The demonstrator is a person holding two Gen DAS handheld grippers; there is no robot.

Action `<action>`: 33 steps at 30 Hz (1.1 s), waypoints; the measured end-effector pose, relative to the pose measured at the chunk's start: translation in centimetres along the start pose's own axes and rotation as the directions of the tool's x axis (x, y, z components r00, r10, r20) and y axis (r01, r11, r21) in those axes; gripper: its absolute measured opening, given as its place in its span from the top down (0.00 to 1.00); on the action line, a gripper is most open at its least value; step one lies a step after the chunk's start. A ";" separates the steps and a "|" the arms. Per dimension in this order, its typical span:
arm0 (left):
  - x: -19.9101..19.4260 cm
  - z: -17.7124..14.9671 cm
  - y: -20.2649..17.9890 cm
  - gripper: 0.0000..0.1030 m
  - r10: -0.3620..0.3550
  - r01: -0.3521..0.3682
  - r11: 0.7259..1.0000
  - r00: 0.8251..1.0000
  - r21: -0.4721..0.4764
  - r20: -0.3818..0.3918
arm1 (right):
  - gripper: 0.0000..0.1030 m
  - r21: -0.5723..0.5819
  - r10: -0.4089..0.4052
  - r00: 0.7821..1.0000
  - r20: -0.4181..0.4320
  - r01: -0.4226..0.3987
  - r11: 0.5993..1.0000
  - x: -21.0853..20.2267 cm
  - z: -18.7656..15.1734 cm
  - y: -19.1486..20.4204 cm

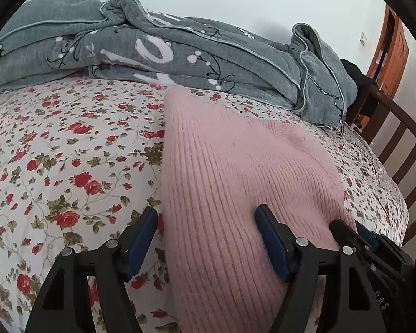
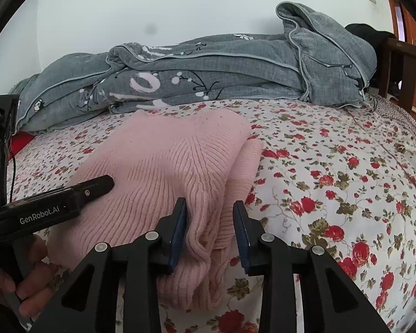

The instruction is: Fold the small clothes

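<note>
A pink ribbed knit sweater [image 1: 235,166] lies folded on the floral bed sheet [image 1: 69,152]. My left gripper [image 1: 205,219] is open wide and straddles the sweater's near left edge, one finger over the sheet and one resting on the knit. In the right wrist view the sweater [image 2: 166,155] shows stacked layers, with a bunched cuff and fold between the fingers of my right gripper [image 2: 209,209]. Its jaws stand partly apart and the fabric sits loose between them. A person's hand [image 2: 27,277] holds the left gripper's body at the lower left.
A rumpled grey quilt [image 1: 180,55] lies along the far side of the bed against the white wall. A dark wooden bed rail [image 1: 396,138] and a brown door [image 1: 388,55] are at the right. Something red [image 2: 22,138] peeks from under the quilt.
</note>
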State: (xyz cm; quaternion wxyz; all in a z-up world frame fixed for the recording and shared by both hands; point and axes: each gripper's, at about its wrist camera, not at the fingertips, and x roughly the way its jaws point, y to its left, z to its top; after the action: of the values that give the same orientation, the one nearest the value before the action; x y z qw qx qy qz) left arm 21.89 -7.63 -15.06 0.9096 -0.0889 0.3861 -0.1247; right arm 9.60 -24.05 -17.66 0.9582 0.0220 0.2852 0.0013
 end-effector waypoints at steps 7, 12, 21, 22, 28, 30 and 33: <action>-1.7 -1.0 -0.6 0.29 0.014 -0.015 0.999 1.000 0.039 0.022 | 0.70 -0.012 0.066 0.998 -0.007 -0.066 0.998 -0.9 -1.1 -0.9; -3.8 -0.4 0.4 0.30 -0.042 0.043 0.997 0.999 0.069 -0.018 | 0.69 0.029 0.136 0.990 -0.039 -0.135 0.990 -2.0 -1.5 -2.4; -4.2 3.7 4.7 0.31 -0.011 0.011 1.000 1.000 -0.012 0.011 | 0.40 0.092 0.205 0.978 0.028 -0.207 0.974 -0.5 5.2 -2.2; -4.0 4.1 5.2 0.31 -0.019 0.019 0.999 1.000 -0.037 0.006 | 0.40 0.106 0.197 0.980 0.002 -0.196 0.975 0.8 5.6 -2.1; -3.3 5.5 6.2 0.31 -0.011 0.011 0.999 1.000 -0.038 -0.001 | 0.83 0.176 0.254 0.963 -0.084 -0.237 0.955 5.0 6.1 -2.1; -3.4 5.7 6.5 0.31 -0.022 0.022 0.999 1.000 -0.035 0.000 | 0.83 0.126 0.272 0.962 0.011 -0.271 0.954 2.0 6.0 -2.5; -3.1 6.1 6.4 0.31 -0.041 0.041 0.999 0.999 -0.035 0.002 | 0.82 0.218 0.235 0.972 -0.022 -0.225 0.950 3.0 3.9 -4.5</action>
State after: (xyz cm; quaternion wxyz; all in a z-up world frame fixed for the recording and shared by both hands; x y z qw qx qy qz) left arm 25.26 -0.19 -10.44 0.9055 -0.1130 0.3856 -0.1367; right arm 14.22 -28.65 -16.23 0.9364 0.1580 0.3021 0.0829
